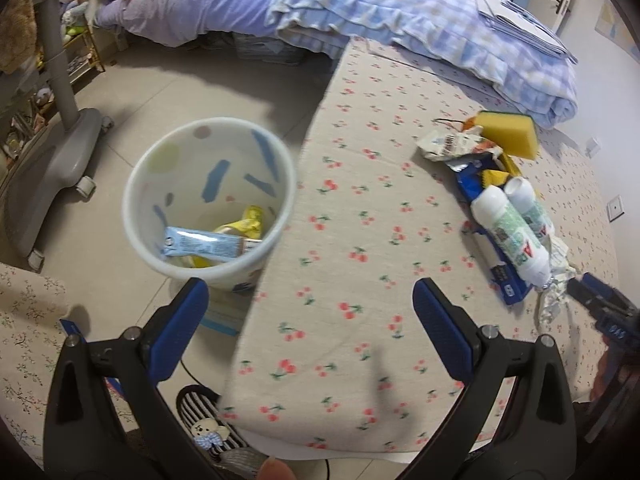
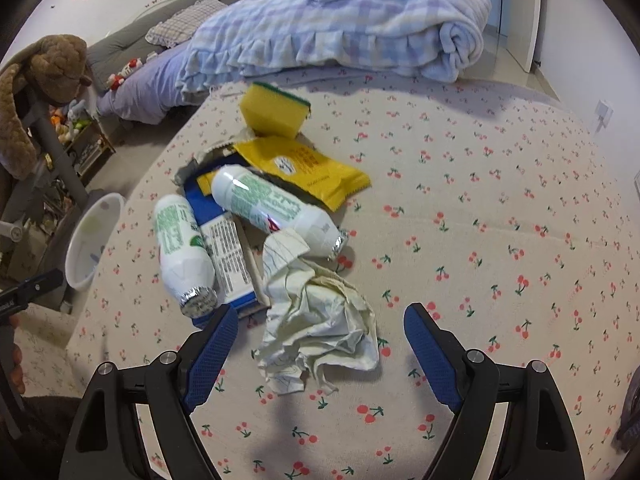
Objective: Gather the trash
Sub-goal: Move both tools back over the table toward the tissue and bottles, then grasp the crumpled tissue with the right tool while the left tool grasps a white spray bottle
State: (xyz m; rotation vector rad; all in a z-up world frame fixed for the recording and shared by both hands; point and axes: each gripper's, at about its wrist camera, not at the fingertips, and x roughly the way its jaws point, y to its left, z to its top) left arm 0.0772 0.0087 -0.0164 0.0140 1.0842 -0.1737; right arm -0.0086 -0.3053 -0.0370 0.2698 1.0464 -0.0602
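Observation:
A pile of trash lies on the cherry-print sheet (image 2: pixel 480 240): crumpled cream paper (image 2: pixel 324 332), two white bottles with green labels (image 2: pixel 182 252) (image 2: pixel 272 208), a yellow wrapper (image 2: pixel 308 168) and a blue-and-white packet (image 2: pixel 228 248). My right gripper (image 2: pixel 320 318) is open, its blue fingers on either side of the crumpled paper's near end without pressing it. My left gripper (image 1: pixel 310 296) is open and holds nothing, above the bed's edge beside the white bin (image 1: pixel 208 200). The bin holds a blue wrapper (image 1: pixel 200 244) and yellow wrappers.
A yellow sponge (image 2: pixel 274 110) sits behind the pile. A folded blue checked blanket (image 2: pixel 340 32) lies at the back of the bed. On the floor are a grey wheeled stand (image 1: pixel 60 152) and a striped slipper (image 1: pixel 208 428). A plush toy (image 2: pixel 36 80) hangs at left.

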